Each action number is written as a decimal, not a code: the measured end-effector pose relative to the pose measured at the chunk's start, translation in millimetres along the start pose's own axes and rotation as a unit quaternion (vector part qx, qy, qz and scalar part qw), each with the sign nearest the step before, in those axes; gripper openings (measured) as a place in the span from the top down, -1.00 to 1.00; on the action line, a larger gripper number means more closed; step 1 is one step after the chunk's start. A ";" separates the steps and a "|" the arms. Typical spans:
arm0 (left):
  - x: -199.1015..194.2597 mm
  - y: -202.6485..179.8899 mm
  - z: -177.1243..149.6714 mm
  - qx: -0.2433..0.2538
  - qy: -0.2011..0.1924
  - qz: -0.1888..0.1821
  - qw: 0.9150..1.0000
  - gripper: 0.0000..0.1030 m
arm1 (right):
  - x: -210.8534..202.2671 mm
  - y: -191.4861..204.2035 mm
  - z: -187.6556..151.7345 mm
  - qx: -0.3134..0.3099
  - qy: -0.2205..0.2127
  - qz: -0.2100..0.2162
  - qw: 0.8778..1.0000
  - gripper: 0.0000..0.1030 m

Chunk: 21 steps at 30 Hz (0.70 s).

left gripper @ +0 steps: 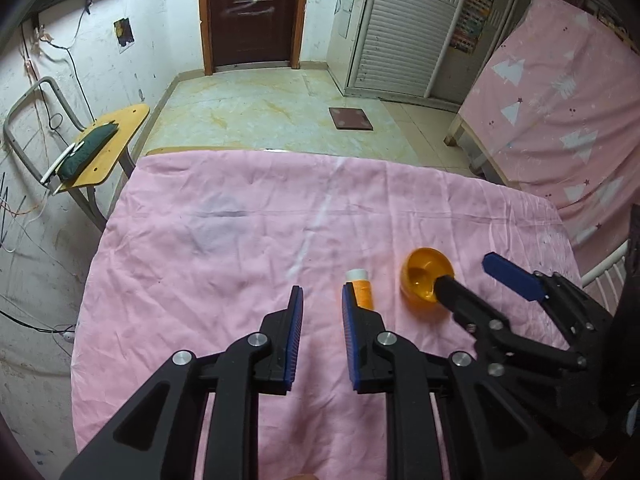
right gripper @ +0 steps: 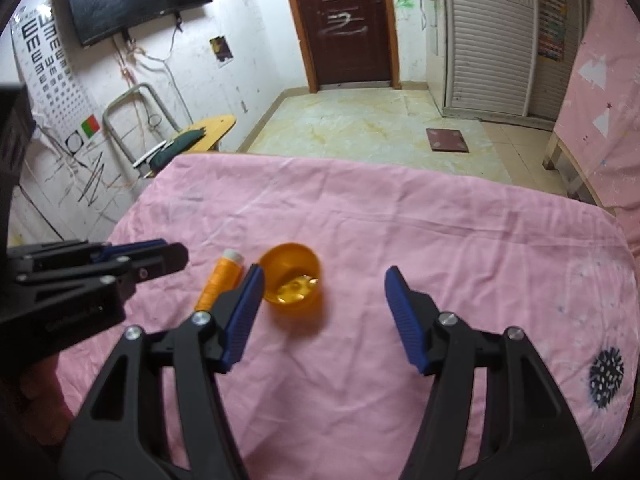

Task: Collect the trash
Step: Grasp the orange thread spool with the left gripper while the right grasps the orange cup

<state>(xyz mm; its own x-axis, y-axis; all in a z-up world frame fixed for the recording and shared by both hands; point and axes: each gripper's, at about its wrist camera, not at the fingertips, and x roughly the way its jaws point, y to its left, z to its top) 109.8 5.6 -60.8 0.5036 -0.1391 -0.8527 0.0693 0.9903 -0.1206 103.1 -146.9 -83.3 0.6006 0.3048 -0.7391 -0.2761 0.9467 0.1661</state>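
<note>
Orange spool of thread (left gripper: pixel 363 289) is lying on the pink tablecloth (left gripper: pixel 224 248), just beside an orange plastic cup (left gripper: pixel 427 280) tipped on its side. Left gripper (left gripper: pixel 320 300) is hovering over the cloth, jaws slightly apart, gripping nothing, spool just off its right finger. Right gripper (right gripper: pixel 324 280) is sitting wide open, empty, cup between its fingers nearer the left one.

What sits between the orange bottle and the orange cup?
Nothing but bare pink cloth: the right wrist view shows a narrow gap between the orange bottle and the orange cup.
</note>
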 end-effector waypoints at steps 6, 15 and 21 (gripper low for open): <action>4.2 13.8 0.3 -0.011 0.004 -0.007 1.000 0.76 | 20.1 15.2 3.9 -0.021 0.025 -0.011 0.999 -0.16; 12.4 10.2 -2.3 -0.014 0.026 -0.044 0.999 0.76 | 11.6 4.1 4.8 -0.008 0.004 -0.034 0.999 0.23; 23.7 -4.3 -3.3 -0.008 0.042 -0.053 0.998 0.72 | -13.9 -11.7 6.0 0.006 -0.022 -0.038 0.999 0.23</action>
<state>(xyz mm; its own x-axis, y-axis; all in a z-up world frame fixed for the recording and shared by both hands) 118.7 -1.9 -82.2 0.4199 -0.2430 -0.8744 0.1035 0.9700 -0.2198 102.5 -161.5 -71.0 0.6523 0.2356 -0.7204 -0.2186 0.9685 0.1188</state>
